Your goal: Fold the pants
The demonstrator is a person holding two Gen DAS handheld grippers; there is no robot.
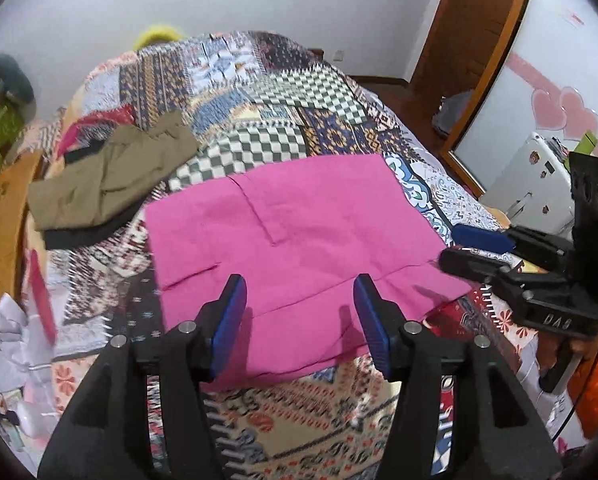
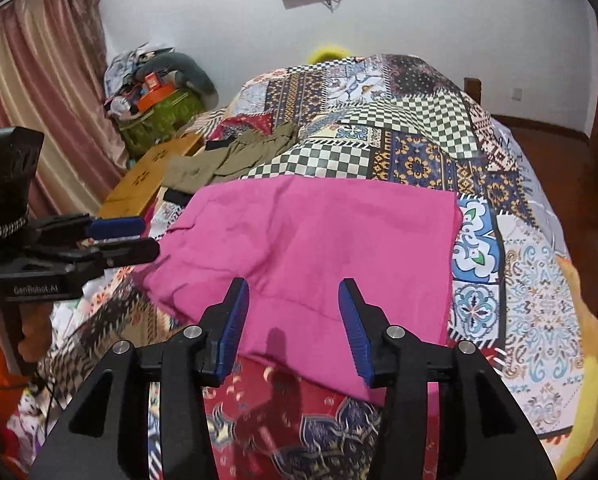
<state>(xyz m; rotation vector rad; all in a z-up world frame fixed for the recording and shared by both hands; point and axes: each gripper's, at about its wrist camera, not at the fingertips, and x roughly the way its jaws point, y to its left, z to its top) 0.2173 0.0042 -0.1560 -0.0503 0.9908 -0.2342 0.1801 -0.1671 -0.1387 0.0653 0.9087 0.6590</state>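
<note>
The pink pants [image 1: 299, 236], a soft matte woven cloth, lie folded into a broad, nearly rectangular slab in the middle of the frame on the bed's patchwork quilt [image 1: 259, 92], whose printed blocks mix checkerboards, floral tiles and zigzags. Shallow creases and one straight seam edge cross the top layer.

In the left wrist view the left tongs [image 1: 299, 300] hover at the lower centre over the near edge of the pants, their ribbed blue pads spread wide and holding nothing. The right tongs [image 1: 475, 248] enter from the right edge of that frame, matte black plastic with blue pads, released, their tips just beside the pants' right corner.

In the right wrist view the right tongs [image 2: 293, 304] stand parted above the pants [image 2: 319, 240], nothing between them; the left tongs [image 2: 131, 236] reach in from the left edge.

At the upper left of the left wrist view, a rumpled olive-khaki garment [image 1: 107, 176] lies on dark cloth.
</note>
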